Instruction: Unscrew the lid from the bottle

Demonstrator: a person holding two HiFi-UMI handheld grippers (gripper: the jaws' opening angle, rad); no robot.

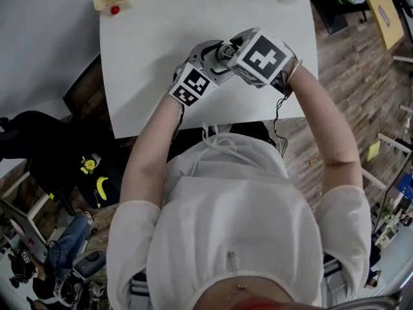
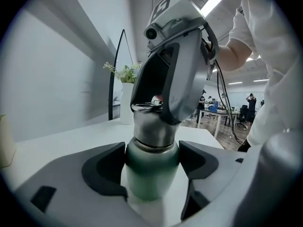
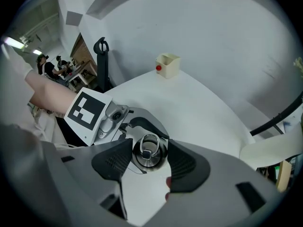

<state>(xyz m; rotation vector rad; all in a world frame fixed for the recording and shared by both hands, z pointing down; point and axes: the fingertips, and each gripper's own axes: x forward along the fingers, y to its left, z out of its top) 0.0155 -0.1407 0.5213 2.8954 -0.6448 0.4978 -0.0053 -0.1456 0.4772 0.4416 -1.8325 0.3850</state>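
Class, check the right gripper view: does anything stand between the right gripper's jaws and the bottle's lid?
Nothing visible does. The right gripper straddles the lid directly, its pads seemingly against the lid's sides, while the left gripper clamps the bottle beneath.

- lid (image 3: 148, 151): bare metal, brushed top, glossy rim.
- bottle (image 2: 150, 176): green coated body, smooth, satin sheen.
- worktop (image 1: 193, 18): white, smooth, matt.
- left hand-held gripper (image 2: 151, 167) and right hand-held gripper (image 3: 149, 159): grey plastic shells, matt.
- pads (image 3: 111, 162): dark, finely textured.
- floor (image 1: 348, 63): wood planks, visible grain.
- shirt (image 1: 239, 199): white cloth.
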